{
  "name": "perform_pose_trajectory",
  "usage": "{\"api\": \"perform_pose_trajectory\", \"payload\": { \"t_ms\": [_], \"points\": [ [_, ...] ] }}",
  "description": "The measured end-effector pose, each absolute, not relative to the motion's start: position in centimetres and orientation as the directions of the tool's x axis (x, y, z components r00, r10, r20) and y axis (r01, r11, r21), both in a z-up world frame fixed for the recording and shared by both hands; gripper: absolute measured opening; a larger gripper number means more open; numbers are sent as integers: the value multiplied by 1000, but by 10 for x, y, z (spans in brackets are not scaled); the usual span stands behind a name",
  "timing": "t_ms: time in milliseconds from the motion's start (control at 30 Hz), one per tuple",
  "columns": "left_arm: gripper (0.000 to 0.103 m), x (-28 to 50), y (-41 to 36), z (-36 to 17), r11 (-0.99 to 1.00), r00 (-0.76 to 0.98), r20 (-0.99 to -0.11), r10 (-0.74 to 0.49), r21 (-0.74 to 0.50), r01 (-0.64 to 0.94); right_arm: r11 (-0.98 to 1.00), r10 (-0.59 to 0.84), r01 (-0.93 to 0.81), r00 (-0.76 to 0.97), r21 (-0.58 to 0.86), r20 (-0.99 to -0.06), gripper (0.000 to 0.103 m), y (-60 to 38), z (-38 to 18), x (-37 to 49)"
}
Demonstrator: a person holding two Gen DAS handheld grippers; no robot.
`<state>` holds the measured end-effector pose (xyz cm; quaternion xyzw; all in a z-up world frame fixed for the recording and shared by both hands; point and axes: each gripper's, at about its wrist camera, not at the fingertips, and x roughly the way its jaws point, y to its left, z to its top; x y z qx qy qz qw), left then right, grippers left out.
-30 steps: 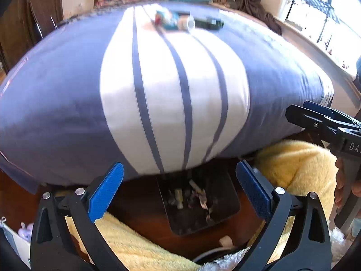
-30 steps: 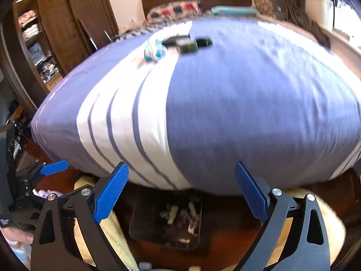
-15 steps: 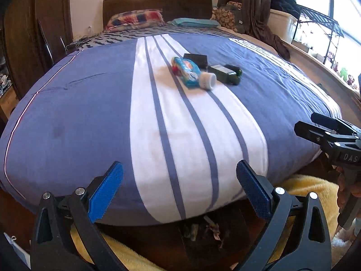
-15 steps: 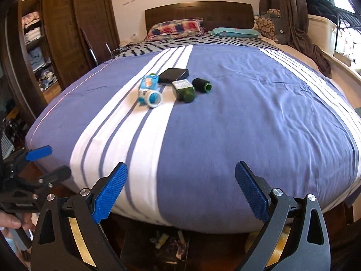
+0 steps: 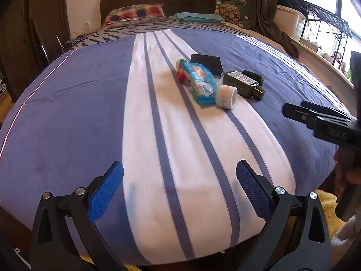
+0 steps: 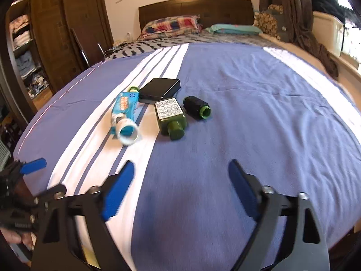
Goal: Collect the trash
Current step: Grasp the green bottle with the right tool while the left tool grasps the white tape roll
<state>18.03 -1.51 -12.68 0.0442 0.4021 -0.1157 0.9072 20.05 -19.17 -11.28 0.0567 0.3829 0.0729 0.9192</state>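
mid-bed lie a crinkly wrapper [image 6: 125, 106], light and limp, pinch its middle; a tape roll [image 6: 128, 132], stiff, grip across; a bottle [image 6: 171, 115], hard, likely slick. left gripper [image 5: 179, 190] wide, empty; right gripper [image 6: 180, 185] has just been closing, empty.

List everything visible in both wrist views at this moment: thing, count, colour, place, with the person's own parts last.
bed cover: one, blue with white stripes, over the bed.
wrapper: one, light blue, on the white stripe.
tape roll: one, white, at the wrapper's near end.
black box: one, behind the wrapper.
green bottle: one, dark green, lying down, cap toward camera.
thread spool: one, black with green ends, right of the bottle.
pillows: two, plaid and teal, at the headboard.
left gripper: blue pads, open, empty.
right gripper: blue pads, jaws just been closing, nothing between them.
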Motion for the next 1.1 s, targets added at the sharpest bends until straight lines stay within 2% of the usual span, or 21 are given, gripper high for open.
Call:
{"api": "perform_pose_trajectory", "payload": {
  "t_ms": [167, 433, 500, 533, 567, 767, 1100],
  "points": [
    [95, 197, -26, -130, 963, 640, -743, -195, -22, 267, 980, 196, -116, 662, 159, -723, 66, -183, -124, 241],
    [94, 222, -53, -136, 944, 618, -747, -246, -39, 328, 978, 209, -144, 619, 152, -757, 59, -172, -132, 289],
    [94, 229, -56, -137, 942, 613, -749, -253, -46, 333, 976, 216, -157, 609, 151, -764, 54, -170, -133, 301],
    [94, 232, -59, -138, 941, 610, -749, -258, -51, 336, 973, 229, -164, 604, 162, -763, 44, -170, -133, 304],
    [92, 234, -61, -138, 940, 608, -749, -262, -54, 338, 972, 234, -166, 602, 167, -763, 44, -171, -132, 306],
    [74, 255, -77, -141, 917, 566, -752, -337, -128, 377, 976, 218, -161, 625, 149, -750, 44, -184, -129, 296],
    [47, 278, -96, -146, 910, 557, -755, -346, -126, 395, 976, 218, -146, 651, 162, -727, 44, -210, -126, 248]
  ]
}}
